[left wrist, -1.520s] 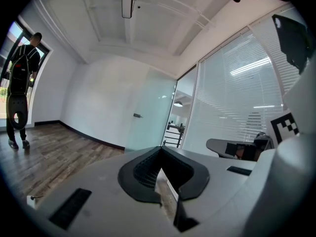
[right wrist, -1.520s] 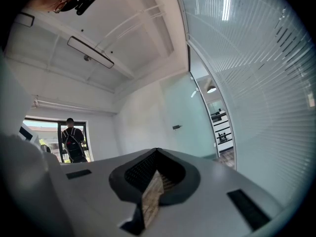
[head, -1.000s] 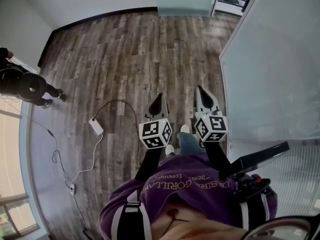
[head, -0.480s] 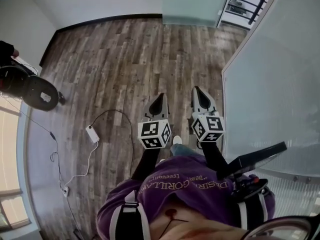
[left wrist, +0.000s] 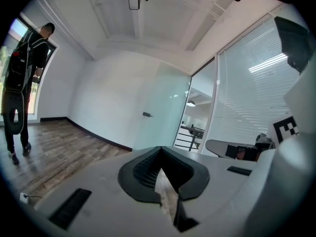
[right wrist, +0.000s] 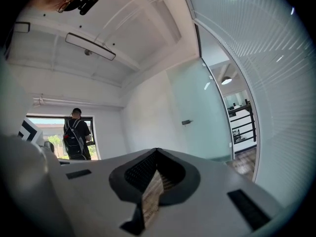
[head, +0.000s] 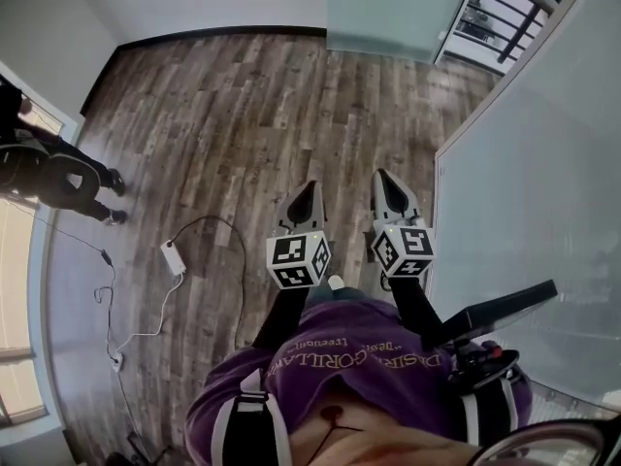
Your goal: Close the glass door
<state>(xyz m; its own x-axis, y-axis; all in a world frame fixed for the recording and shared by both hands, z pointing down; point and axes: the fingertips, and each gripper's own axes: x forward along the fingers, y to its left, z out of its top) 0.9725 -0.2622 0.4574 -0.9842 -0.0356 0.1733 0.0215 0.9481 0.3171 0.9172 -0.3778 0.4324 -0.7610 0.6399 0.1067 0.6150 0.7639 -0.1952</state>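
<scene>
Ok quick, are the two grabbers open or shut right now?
Left gripper: shut, holding nothing.
Right gripper: shut, holding nothing.

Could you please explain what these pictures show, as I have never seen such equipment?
No robot: a person in a purple shirt holds a two-jaw gripper in each hand. The downward picture comes from a camera on their head and shows the left gripper and right gripper, each bearing a marker cube. The other two pictures come from cameras riding on the grippers, looking along their jaws. Both are shut and hold nothing. On the wooden floor lies a corded white adapter. Ahead stands the frosted glass door, an open doorway beside it.
</scene>
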